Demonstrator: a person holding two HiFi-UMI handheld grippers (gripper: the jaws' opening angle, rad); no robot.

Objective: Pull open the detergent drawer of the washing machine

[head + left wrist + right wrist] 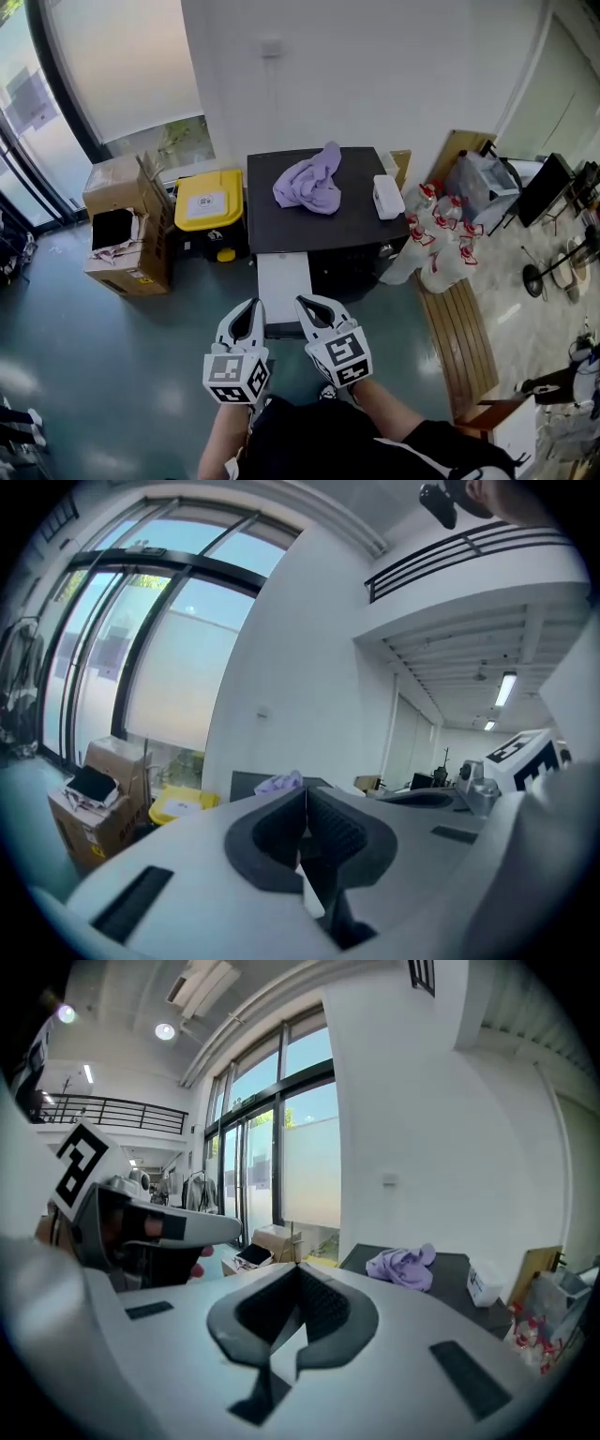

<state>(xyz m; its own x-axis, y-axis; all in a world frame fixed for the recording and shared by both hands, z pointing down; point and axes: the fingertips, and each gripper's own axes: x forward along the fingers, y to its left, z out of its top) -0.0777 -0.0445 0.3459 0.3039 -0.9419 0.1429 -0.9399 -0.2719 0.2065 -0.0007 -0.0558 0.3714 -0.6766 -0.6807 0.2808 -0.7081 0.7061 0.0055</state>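
The washing machine (281,230) stands against the white wall, seen from above with its black top. A white flat part (283,281) juts out toward me from its front left; I cannot tell whether it is the detergent drawer. Both grippers hang side by side in front of the machine, above the floor and touching nothing. My left gripper (251,307) is shut and empty, its pads (323,832) pressed together. My right gripper (304,304) is likewise shut on nothing, its pads (314,1302) closed in the right gripper view.
A purple cloth (309,183) and a white box (387,197) lie on the machine's top. A yellow-lidded bin (208,199) and open cardboard boxes (122,225) stand to its left. Several bottles (436,234) and a wooden bench (459,337) are to its right.
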